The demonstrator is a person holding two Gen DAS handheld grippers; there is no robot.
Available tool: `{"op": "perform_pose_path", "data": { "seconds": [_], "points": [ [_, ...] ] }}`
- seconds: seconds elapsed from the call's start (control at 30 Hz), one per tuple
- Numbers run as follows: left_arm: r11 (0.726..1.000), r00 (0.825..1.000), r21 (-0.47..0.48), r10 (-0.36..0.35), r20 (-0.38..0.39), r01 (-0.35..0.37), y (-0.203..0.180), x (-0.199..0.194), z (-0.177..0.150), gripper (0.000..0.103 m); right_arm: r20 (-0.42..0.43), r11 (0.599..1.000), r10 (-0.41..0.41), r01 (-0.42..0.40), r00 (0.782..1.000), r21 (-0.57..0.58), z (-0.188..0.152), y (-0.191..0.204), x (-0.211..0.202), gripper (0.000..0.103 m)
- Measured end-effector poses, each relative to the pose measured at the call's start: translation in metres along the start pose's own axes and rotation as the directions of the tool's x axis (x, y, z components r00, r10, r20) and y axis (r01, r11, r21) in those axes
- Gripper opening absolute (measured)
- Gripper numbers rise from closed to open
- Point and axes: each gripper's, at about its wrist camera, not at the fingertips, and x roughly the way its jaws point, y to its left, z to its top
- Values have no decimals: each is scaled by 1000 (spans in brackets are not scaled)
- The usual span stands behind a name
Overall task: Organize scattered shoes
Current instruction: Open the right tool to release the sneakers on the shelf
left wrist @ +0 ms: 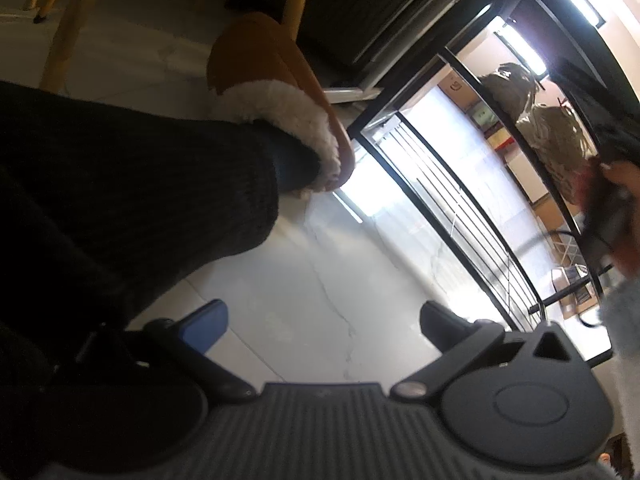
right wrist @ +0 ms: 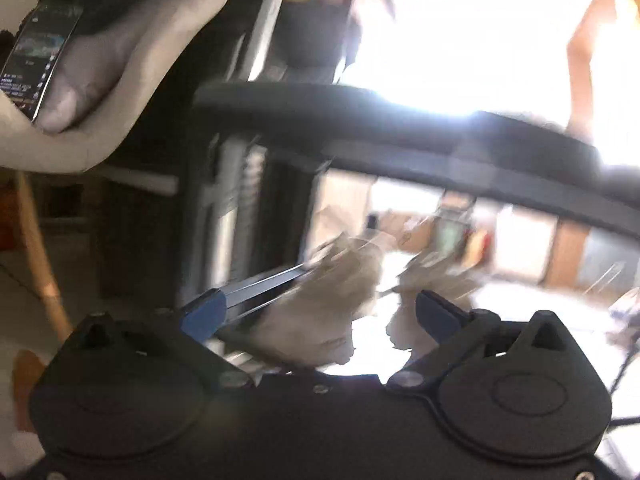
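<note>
Slippers: two furry beige slippers (right wrist: 320, 304) are sitting on the black rack (right wrist: 400, 132), just beyond the fingertips, blurred.
Right gripper (right wrist: 320, 316): fingers are standing wide apart, gripping nothing; slippers are lying ahead, between them.
Left gripper (left wrist: 324, 320): fingers are spread open over pale floor (left wrist: 320, 280), empty.
Foot: tan fleece-lined slipper (left wrist: 272, 92) is being worn, well apart from the left fingers.

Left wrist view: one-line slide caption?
Open left gripper over pale marble floor; fleece-lined tan slipper on person's foot, black metal shoe rack beyond.

Motion-blurred fluffy slippers (right wrist: 320, 304) on rack (right wrist: 400, 128)
</note>
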Motion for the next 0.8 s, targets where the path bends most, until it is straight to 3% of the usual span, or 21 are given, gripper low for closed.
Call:
{"op": "perform_pose_path", "data": {
  "seconds": [0.07,0.1,0.13,0.3,0.33,0.37,0.6,0.8],
  "points": [
    [1000,1000,4,0,1,0,-1,1,0,102,-43,999,-50,49,998,-17,5,-17,1,103],
    [1000,1000,10,1,0,-1,-2,1,-1,102,-114,998,-64,64,991,-5,3,-27,11,103],
    [1000,1000,16,2,0,-2,-3,1,-1,102,-184,997,-78,80,980,5,0,-38,20,103],
    [1000,1000,28,5,10,-5,-4,0,-2,102,-366,991,-70,107,928,84,-20,-55,56,100],
    [1000,1000,27,6,11,-6,-4,0,-1,102,-373,987,-51,103,926,121,-21,-56,59,89],
    [1000,1000,25,7,12,-8,-3,0,-1,102,-380,982,-32,99,924,159,-22,-58,61,88],
    [1000,1000,12,8,-12,-8,-1,3,0,102,-331,968,-64,139,941,208,-32,-43,77,87],
    [1000,1000,3,10,-16,-10,0,5,1,102,-352,955,-89,181,932,236,-29,-38,105,87]
  ]
}}
